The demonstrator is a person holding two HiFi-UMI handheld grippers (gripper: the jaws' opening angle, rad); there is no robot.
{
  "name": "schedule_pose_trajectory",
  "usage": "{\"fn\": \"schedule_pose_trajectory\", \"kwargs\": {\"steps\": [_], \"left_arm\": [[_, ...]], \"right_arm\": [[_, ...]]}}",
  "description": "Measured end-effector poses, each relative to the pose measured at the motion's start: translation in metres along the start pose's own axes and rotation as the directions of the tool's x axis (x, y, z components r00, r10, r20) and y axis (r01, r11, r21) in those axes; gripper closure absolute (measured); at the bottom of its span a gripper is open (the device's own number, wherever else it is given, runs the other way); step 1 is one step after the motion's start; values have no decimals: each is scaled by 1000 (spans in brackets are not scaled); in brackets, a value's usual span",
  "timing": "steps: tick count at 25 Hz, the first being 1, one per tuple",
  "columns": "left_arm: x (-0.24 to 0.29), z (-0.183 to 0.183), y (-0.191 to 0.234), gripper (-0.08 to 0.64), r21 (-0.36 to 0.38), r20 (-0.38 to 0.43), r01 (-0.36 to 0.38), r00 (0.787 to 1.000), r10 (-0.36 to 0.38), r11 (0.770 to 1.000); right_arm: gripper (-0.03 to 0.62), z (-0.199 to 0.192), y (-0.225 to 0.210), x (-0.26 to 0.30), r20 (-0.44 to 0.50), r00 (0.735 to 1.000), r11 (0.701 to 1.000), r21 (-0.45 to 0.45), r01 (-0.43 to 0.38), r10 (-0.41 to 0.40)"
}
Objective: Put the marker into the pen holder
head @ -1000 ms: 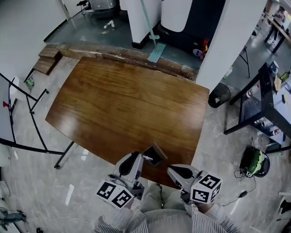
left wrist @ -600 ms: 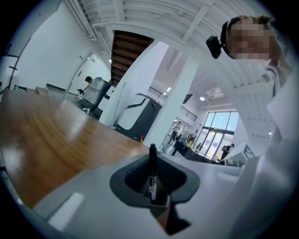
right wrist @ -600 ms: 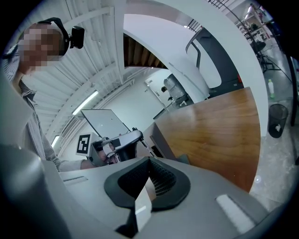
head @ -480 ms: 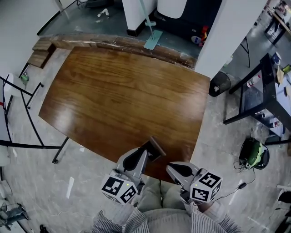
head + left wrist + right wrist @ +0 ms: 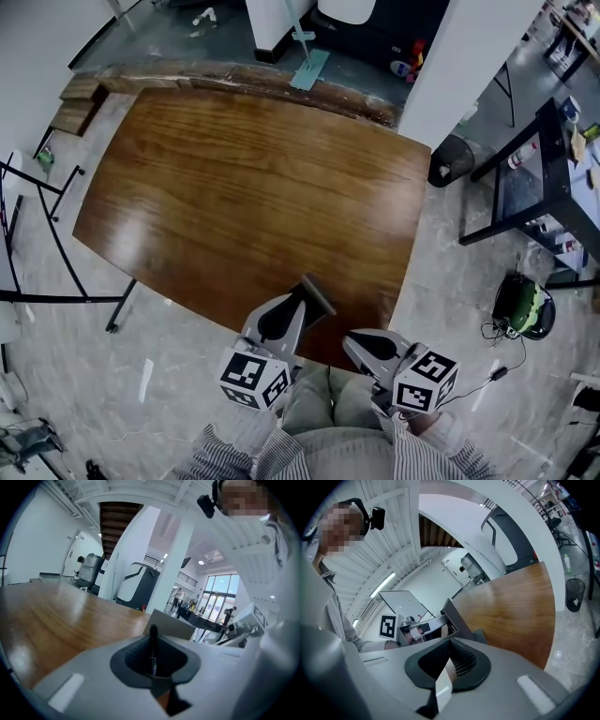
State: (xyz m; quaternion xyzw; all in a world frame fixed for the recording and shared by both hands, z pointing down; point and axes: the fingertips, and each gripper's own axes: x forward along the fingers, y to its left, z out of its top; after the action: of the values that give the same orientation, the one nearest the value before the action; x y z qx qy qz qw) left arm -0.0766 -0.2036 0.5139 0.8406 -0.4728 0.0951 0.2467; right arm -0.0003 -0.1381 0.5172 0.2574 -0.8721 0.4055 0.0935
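Left tool (image 5: 299, 305) grips a black marker (image 5: 153, 648) upright by the grey pen holder (image 5: 319, 298); right tool (image 5: 355, 343) seems closed, empty.

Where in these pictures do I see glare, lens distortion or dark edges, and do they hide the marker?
Head view: sharp, with a pale sheen of glare on the left part of the table. Left gripper view: straight lines bend and the corners are dark, but the marker between the jaws shows clearly. Right gripper view: the same bending and dark corners, plus a mosaic patch at upper left.
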Motion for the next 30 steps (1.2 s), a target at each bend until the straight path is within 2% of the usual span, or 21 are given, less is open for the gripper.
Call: {"fn": "schedule_pose_trajectory", "kwargs": {"steps": [3, 11, 18, 22, 30], "left_arm": [[4, -7, -1, 520, 14, -30, -8, 1000, 8, 1000], [7, -9, 1, 518, 6, -39, -9, 999, 9, 1000], [10, -13, 0, 511, 34, -85, -53, 995, 56, 998], [10, -13, -3, 474, 21, -80, -50, 995, 51, 999], [9, -8, -3, 447, 18, -82, -71, 994, 72, 997]], "right_arm": [[592, 1, -2, -1, 2, 1000, 1000, 6, 0, 0], [592, -3, -3, -2, -3, 1000, 1000, 16, -7, 7], [592, -4, 0, -4, 3, 1000, 1000, 16, -19, 19], [592, -7, 0, -6, -5, 1000, 1000, 15, -14, 14], [592, -9, 1, -8, -2, 1000, 1000, 17, -24, 24]]}}
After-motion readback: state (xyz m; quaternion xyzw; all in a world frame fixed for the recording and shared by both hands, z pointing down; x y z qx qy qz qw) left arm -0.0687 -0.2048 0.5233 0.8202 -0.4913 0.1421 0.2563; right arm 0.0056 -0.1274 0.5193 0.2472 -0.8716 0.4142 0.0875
